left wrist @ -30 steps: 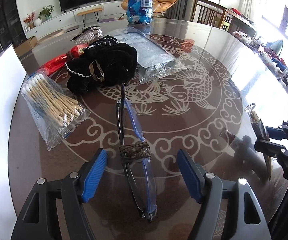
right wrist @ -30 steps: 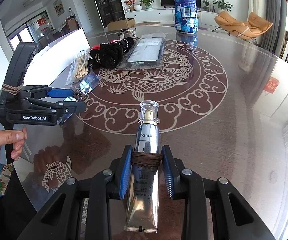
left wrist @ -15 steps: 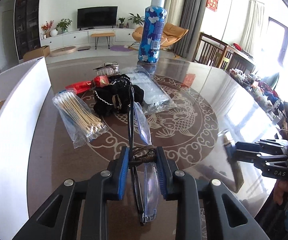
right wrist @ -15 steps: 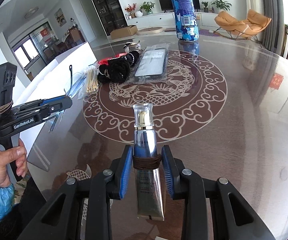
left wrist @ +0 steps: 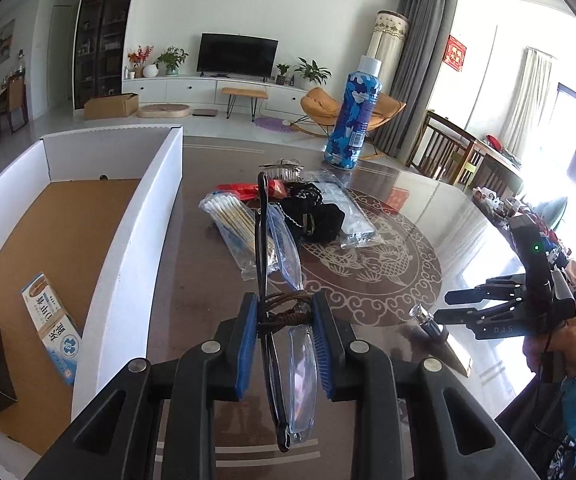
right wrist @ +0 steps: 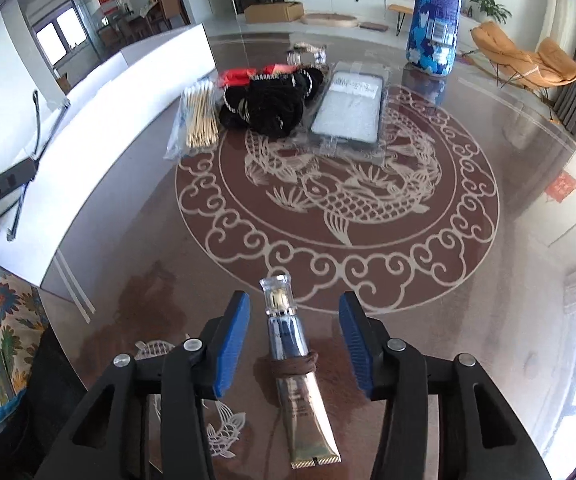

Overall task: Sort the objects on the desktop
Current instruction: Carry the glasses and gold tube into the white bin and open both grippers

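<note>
The folded glasses (left wrist: 288, 364) are clamped in the left gripper (left wrist: 284, 346) above the bench (left wrist: 427, 216), beside the white box (left wrist: 128, 264). The tube (right wrist: 291, 364) lies between the opening, untouching right gripper (right wrist: 291, 344). A protruding temple could be snagged on the box wall.

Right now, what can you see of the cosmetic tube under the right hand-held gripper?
The cosmetic tube is slim, metallic silver shading to gold at its crimped flat end, with a clear cap over a gold collar. A brown band wraps its middle. It lies flat on the glossy table, cap pointing away, between the opening jaws of the right hand-held gripper, untouched by either pad.
</note>
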Available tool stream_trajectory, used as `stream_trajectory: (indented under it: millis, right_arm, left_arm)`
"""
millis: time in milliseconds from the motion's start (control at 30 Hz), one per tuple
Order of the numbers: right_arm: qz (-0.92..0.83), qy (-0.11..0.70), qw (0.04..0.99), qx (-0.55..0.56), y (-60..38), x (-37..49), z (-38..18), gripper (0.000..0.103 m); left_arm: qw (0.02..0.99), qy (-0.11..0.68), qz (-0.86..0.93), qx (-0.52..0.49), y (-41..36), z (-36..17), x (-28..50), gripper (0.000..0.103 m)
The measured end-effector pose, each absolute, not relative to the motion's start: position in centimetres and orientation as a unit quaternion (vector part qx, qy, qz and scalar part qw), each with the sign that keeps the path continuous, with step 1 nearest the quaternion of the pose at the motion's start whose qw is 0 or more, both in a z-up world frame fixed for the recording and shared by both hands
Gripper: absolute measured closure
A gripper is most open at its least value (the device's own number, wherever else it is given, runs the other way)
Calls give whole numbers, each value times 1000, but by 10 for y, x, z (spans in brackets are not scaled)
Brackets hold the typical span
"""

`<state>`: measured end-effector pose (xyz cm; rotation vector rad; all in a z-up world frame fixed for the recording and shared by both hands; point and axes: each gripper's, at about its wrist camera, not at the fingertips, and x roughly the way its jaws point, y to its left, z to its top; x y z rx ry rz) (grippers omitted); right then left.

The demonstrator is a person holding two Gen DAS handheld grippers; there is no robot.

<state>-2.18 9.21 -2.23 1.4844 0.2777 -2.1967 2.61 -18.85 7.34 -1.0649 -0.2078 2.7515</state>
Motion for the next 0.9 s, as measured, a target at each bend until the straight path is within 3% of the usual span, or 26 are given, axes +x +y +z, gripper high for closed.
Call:
stream_trajectory:
  millis: [167,200,267,400,600,900]
  right_arm:
    - [-777,128,237,569,83,-20,-46,54]
    - [-771,134,232,578,82,-21,-52,56]
    - [-774,153,227,571,80,-18,-51,73]
    - [-776,151,233,567,84,-14,-44,74]
    - [-807,120,252,520,71,-21,9,74]
    - [-836,82,344,420,-25,-38,114,74]
  left_arm:
    - [100,-76,925,-359,-185,65,28,76]
    - [102,-77,924,-361,-184,64,28,76]
    - [103,-77,924,-360,-186,65,31,76]
    - [100,-83,928,-350,-193,70,41,76]
    - [93,-88,938,-322,-209,90,53,76]
    - [19,-97,956,-275,-284,132,79,76]
